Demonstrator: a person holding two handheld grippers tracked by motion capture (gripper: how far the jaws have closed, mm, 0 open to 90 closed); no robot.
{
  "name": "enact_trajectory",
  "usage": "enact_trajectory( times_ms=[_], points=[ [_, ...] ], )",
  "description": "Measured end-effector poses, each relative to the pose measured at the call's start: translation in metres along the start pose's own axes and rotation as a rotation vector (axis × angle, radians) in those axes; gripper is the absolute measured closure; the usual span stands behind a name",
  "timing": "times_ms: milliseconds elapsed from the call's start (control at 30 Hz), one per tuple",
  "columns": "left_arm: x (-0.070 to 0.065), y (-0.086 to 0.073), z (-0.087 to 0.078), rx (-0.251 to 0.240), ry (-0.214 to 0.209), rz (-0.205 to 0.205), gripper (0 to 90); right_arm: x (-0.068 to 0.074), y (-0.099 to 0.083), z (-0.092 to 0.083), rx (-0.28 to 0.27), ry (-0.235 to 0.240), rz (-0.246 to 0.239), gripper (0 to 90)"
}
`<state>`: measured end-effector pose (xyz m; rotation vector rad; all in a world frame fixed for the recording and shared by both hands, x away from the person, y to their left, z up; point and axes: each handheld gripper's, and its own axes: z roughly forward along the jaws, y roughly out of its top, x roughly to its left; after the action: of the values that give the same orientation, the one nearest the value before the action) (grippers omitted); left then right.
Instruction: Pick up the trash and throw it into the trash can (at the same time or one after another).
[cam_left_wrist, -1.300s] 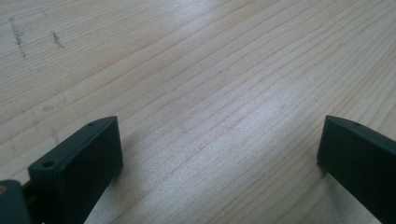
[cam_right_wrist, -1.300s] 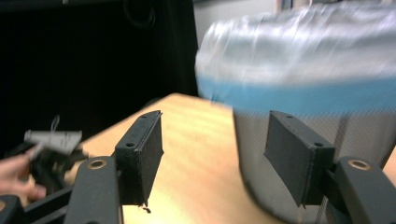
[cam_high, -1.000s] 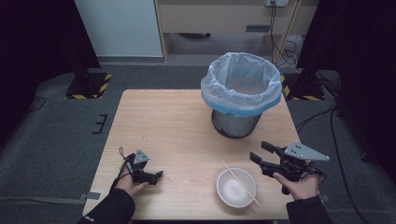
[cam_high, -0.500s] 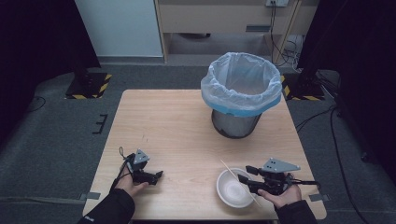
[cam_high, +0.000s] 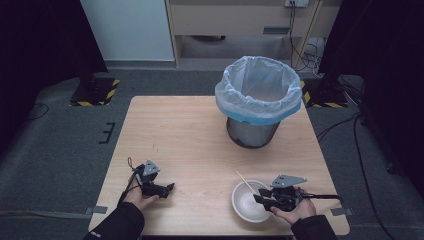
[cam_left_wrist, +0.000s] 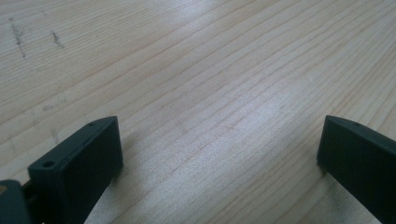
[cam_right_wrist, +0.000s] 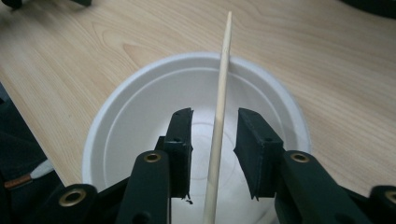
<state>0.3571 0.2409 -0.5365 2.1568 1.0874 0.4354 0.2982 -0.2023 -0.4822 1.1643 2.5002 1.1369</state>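
Observation:
A white paper bowl (cam_high: 242, 201) (cam_right_wrist: 135, 116) stands near the table's front edge at the right. A thin wooden stick (cam_high: 245, 180) (cam_right_wrist: 224, 70) lies across it, its far end resting on the rim and pointing away. My right gripper (cam_high: 258, 199) (cam_right_wrist: 214, 128) hovers low over the bowl. It is open, with a jaw on either side of the stick and a small gap on both sides. My left gripper (cam_high: 171, 187) (cam_left_wrist: 219, 140) rests at the front left, open wide over bare wood, holding nothing.
A metal bin lined with a pale blue bag (cam_high: 258, 95) stands at the back right of the wooden table (cam_high: 185, 135). Dark floor with cables surrounds the table. A cable trails right from my right gripper.
My right gripper has moved left and down from beside the bowl to over it, and its jaws now straddle the stick. The left gripper has stayed still.

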Motion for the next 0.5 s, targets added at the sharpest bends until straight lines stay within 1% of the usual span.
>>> enact_trajectory(
  times_ms=[100, 133, 167, 300, 500],
  points=[
    [0.0000, 0.0000, 0.0000, 0.000, 0.000, 0.000, 0.0, 0.0007, -0.0014, 0.0050, 0.048, -0.006, -0.004, 70.2],
    [0.0000, 0.0000, 0.0000, 0.000, 0.000, 0.000, 0.0, 0.0007, -0.0014, 0.0050, 0.048, -0.006, -0.004, 70.2],
    [0.0000, 0.0000, 0.0000, 0.000, 0.000, 0.000, 0.0, 0.0009, -0.0016, 0.0071, 0.059, -0.008, -0.007, 72.9],
    [0.0000, 0.0000, 0.0000, 0.000, 0.000, 0.000, 0.0, 0.0001, -0.0009, 0.0084, 0.070, -0.015, -0.012, 78.0],
    [0.0000, 0.0000, 0.0000, 0.000, 0.000, 0.000, 0.0, -0.0002, -0.0008, 0.0078, 0.079, -0.008, -0.013, 85.1]
  ],
)
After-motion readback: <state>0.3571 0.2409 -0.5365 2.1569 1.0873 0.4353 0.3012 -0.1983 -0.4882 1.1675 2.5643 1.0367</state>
